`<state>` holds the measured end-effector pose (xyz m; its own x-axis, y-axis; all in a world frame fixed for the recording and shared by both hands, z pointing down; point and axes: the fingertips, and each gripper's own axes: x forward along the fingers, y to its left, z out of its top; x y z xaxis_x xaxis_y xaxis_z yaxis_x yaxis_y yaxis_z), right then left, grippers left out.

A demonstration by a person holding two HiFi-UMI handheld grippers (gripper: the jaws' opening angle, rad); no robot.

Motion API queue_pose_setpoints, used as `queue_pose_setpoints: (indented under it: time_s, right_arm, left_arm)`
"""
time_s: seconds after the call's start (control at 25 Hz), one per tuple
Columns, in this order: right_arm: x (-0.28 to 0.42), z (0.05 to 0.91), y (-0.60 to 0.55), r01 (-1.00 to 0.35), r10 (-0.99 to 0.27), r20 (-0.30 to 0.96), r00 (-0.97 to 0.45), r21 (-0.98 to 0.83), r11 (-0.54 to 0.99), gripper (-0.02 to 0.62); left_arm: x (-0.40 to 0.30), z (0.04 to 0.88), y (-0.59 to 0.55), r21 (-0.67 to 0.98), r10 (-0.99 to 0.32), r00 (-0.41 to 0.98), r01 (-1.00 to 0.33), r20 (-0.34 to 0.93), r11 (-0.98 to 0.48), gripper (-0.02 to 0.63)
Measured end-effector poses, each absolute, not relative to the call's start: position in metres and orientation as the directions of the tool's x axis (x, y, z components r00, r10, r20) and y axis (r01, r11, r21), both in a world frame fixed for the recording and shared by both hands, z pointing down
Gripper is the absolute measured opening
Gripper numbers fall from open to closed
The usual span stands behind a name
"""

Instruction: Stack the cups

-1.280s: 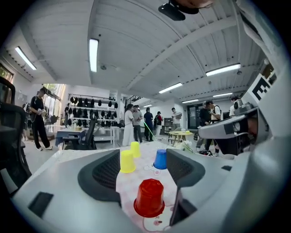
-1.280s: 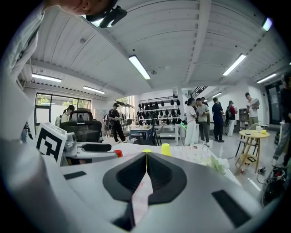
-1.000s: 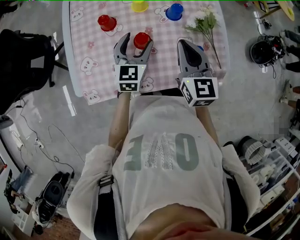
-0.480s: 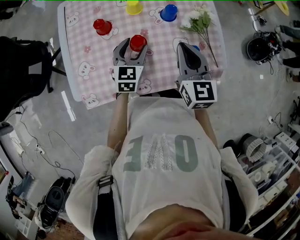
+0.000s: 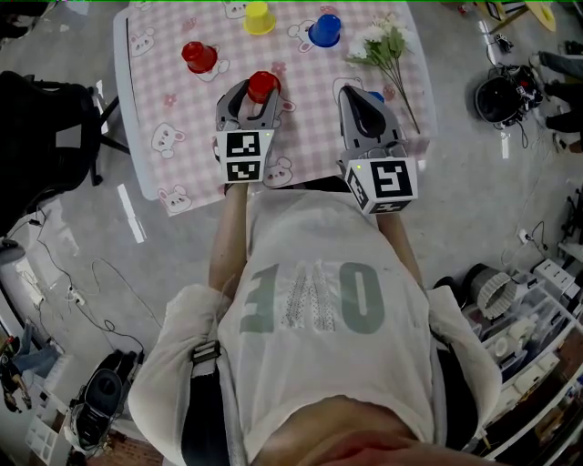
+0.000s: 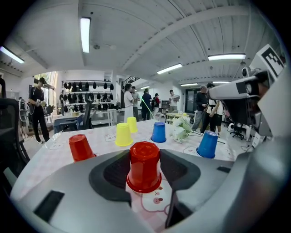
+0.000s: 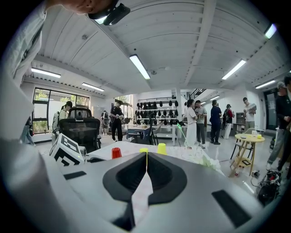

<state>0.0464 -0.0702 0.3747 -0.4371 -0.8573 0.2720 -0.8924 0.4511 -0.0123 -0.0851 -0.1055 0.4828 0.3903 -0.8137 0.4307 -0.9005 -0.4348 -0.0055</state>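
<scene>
- While the person faces the near edge of a table (image 5: 182,118) covered by a pink checked cloth printed with bunnies, both handheld grippers point out over it, side by side.
- At the left, the left gripper (image 5: 260,96) has just been closing its jaws. A red cup (image 6: 144,166) stands upside down on the cloth between them. The dark pads sit against its two sides, so the claw is pinching it.
- Beside it, the right gripper (image 7: 146,154) has its jaws pressed together, with only a thin seam between the pads and nothing caught in them.
- Farther back and to the left, well apart from the pinched one, a second red cup (image 5: 199,56) stands upside down.
- Near the table's far edge, a yellow cup (image 5: 259,16) and a blue cup (image 5: 325,29) stand upside down. The left gripper view shows a second yellow cup (image 6: 132,124) just behind the first.
- Close to the right gripper's tip stands a second blue cup (image 6: 208,144), also upside down — in the head view the gripper hides most of it.
- On the far right of the cloth lies a spray of white flowers (image 5: 389,50) with green stems.
- Every cup stands alone on the cloth.
</scene>
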Motion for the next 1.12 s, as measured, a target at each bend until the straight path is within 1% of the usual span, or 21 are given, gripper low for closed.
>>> queue_pose_setpoints:
  time_s: [0.32,0.64,1.12]
  right_arm:
    - [0.032,0.373,-0.071,-0.864,-0.832,0.266,-0.487,-0.007,0.503,0.029]
    - [0.015,0.376,-0.071,-0.833,-0.799,0.276,-0.534,-0.011,0.552,0.029]
    - [0.007,0.377,-0.072,-0.816,-0.781,0.282,-0.557,-0.014,0.577,0.029]
  left_arm:
    - [-0.120,0.460,-0.108,-0.020,-0.871,0.305,-0.941,0.385,-0.338,0.225]
    - [-0.165,0.473,-0.094,-0.005,-0.886,0.188,-0.978,0.424,-0.210,0.225]
    - [-0.169,0.491,-0.086,0.005,-0.868,0.180,-0.980,0.463,-0.200,0.226]
